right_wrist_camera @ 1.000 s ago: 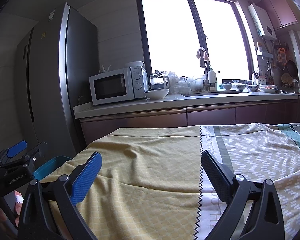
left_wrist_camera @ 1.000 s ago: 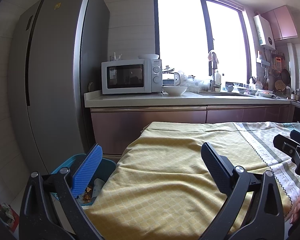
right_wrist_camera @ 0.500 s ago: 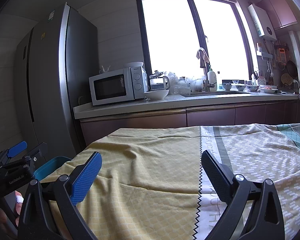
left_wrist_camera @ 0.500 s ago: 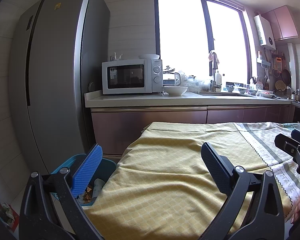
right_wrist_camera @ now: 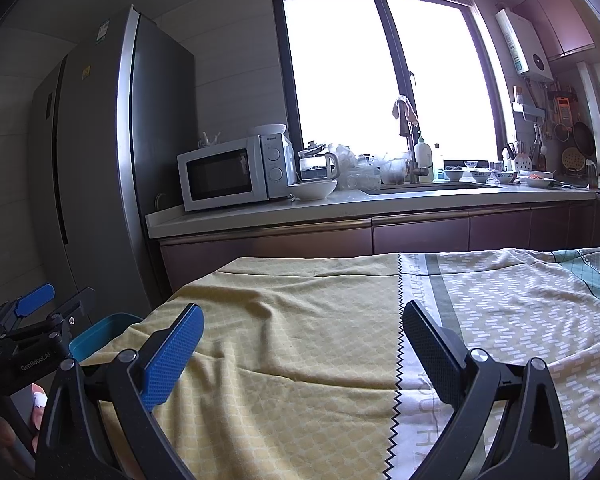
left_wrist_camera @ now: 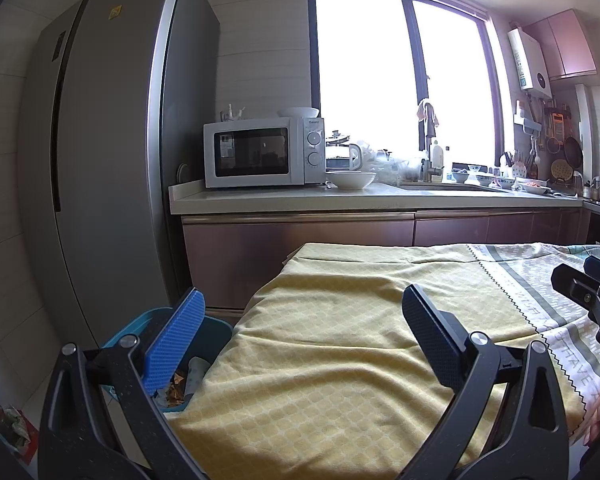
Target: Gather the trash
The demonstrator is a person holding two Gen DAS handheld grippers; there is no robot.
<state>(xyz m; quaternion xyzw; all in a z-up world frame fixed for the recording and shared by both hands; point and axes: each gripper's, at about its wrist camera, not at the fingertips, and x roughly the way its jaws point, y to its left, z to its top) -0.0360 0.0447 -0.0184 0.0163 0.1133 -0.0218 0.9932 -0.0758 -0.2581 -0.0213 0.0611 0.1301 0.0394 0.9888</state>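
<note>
Left wrist view: the left gripper [left_wrist_camera: 302, 320] hangs with its two fingers spread wide and nothing between them, one blue-padded finger [left_wrist_camera: 176, 340] over the teal plastic trash bin [left_wrist_camera: 138, 322] on the floor, the other dark finger over the yellow patterned tablecloth [left_wrist_camera: 340, 340]. Crumpled paper and brown scraps of trash [left_wrist_camera: 180, 380] lie inside that bin, which stands just beside the table's left edge and near the tall grey steel refrigerator [left_wrist_camera: 100, 160]. Behind, a white microwave oven [left_wrist_camera: 264, 152] sits on the pale kitchen counter [left_wrist_camera: 340, 196], with a white ceramic bowl [left_wrist_camera: 351, 179] just to its right (another bowl rests on the microwave's top). Part of the right gripper [left_wrist_camera: 588, 284] shows at the right edge. Right wrist view: the right gripper [right_wrist_camera: 302, 326] is likewise wide apart and empty above the cloth, where the yellow part meets a grey-and-white brick-patterned band [right_wrist_camera: 512, 308] along a black zigzag line. The left gripper [right_wrist_camera: 36, 320] appears at the far left, above the bin's teal rim [right_wrist_camera: 100, 330], its contents hidden from here.
</note>
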